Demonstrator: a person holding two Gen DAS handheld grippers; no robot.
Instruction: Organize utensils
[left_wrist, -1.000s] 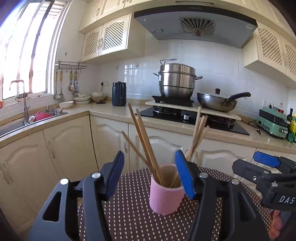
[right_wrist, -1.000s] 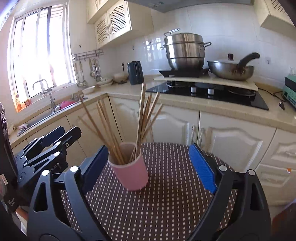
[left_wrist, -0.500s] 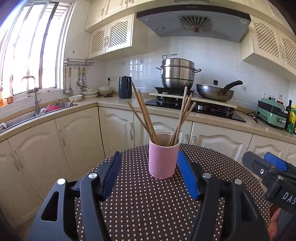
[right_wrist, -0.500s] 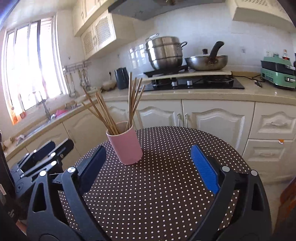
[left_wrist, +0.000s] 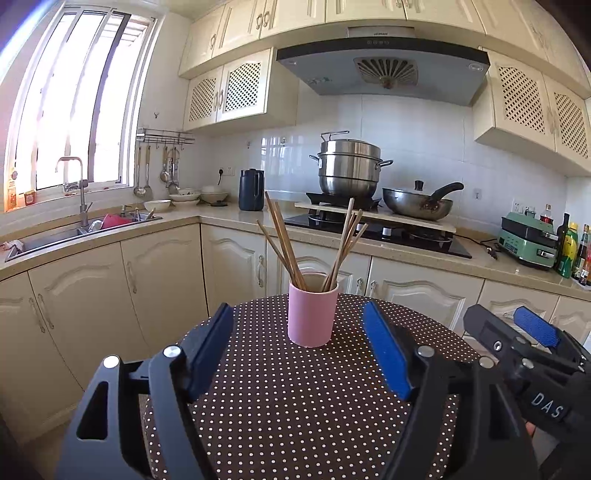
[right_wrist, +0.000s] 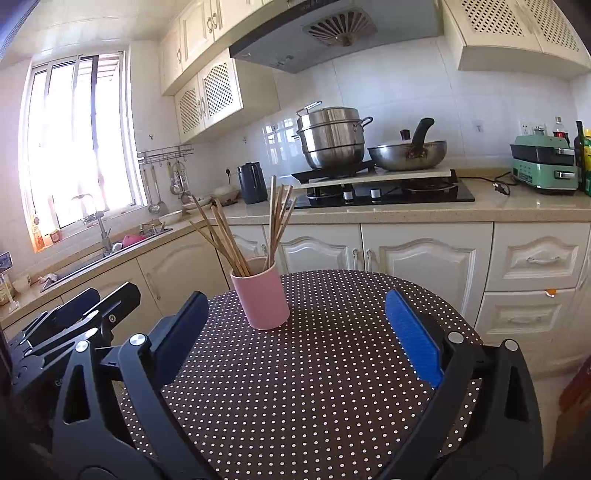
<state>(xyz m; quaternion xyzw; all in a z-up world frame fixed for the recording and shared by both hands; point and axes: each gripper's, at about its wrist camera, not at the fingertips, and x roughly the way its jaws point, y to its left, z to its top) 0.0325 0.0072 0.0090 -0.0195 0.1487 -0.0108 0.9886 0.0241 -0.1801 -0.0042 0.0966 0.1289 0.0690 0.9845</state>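
Note:
A pink cup (left_wrist: 312, 318) (right_wrist: 261, 298) stands upright on the round brown polka-dot table (left_wrist: 295, 406) (right_wrist: 314, 387), toward its far side. Several wooden chopsticks (left_wrist: 284, 243) (right_wrist: 229, 236) lean out of it in two bunches. My left gripper (left_wrist: 299, 332) hangs over the near part of the table, well short of the cup; its jaws are opening with nothing between them. My right gripper (right_wrist: 295, 314) is open and empty, also back from the cup, which sits left of its centre. The right gripper (left_wrist: 517, 332) also shows at the right edge of the left wrist view.
Cream kitchen cabinets (left_wrist: 166, 288) and a counter wrap behind the table. On the counter are a sink (left_wrist: 74, 232), a dark kettle (left_wrist: 251, 190), a stove with a steel pot (left_wrist: 349, 166) and a wok (left_wrist: 417, 203), and a green appliance (left_wrist: 528, 236).
Both grippers have pulled back from the cup, which now looks smaller and farther off. The left jaws, close around the cup before, have widened and stand clear of it.

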